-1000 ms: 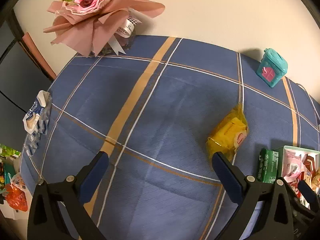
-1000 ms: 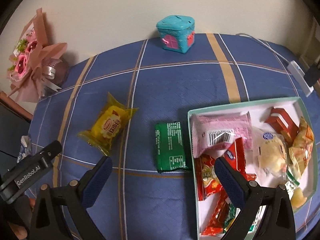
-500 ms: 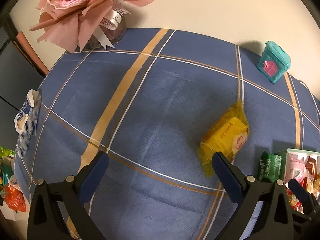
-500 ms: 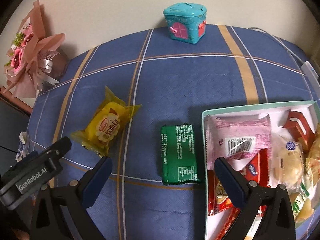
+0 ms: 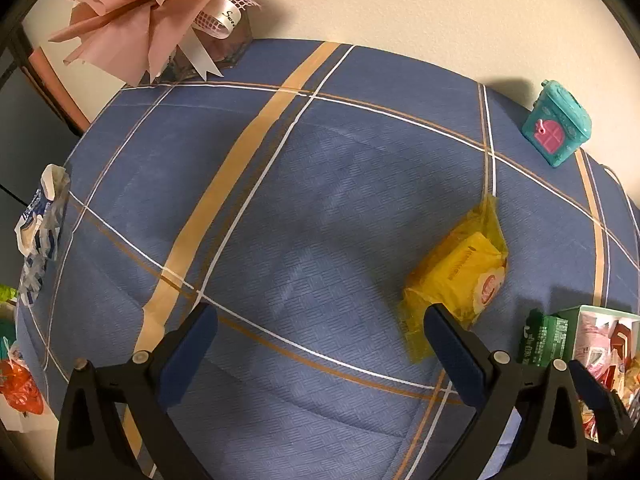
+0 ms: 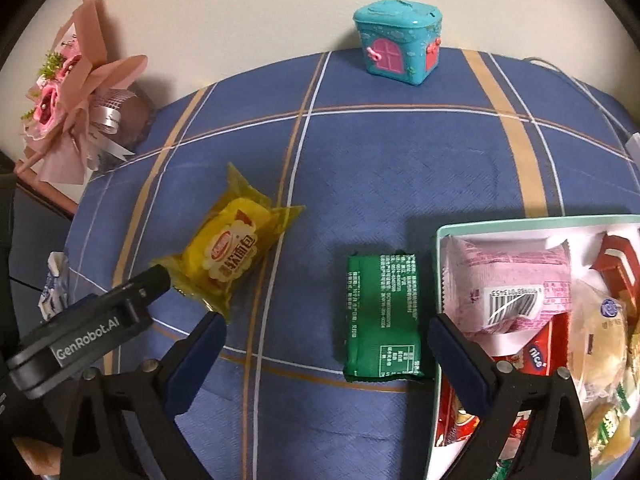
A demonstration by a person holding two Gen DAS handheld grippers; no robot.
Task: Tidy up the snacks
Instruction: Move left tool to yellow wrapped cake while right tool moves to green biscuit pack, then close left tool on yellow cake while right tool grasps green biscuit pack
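Observation:
A yellow bread packet (image 5: pixel 460 272) lies on the blue plaid cloth, right by the right finger of my left gripper (image 5: pixel 320 320), which stands open over bare cloth. A green snack packet (image 6: pixel 380 316) lies flat just left of the white tray (image 6: pixel 440 236), which holds several snacks. My right gripper (image 6: pixel 326 328) hovers above the green packet with its jaws wide and closing a little; the packet shows between the fingers, and the pads do not touch it. The yellow packet (image 6: pixel 228 252) sits further left, with the left gripper's body (image 6: pixel 100 320) beside it.
A pink bouquet (image 5: pixel 168 4) stands at the back left and a teal toy house (image 6: pixel 396 48) at the back by the wall. A crumpled blue-white wrapper (image 5: pixel 40 224) hangs at the cloth's left edge. A white cable (image 6: pixel 580 84) runs along the far right.
Both grippers have sunk toward the table and everything looks larger. The green packet now lies between the right gripper's fingers, and the yellow packet is closer to the left gripper's right finger.

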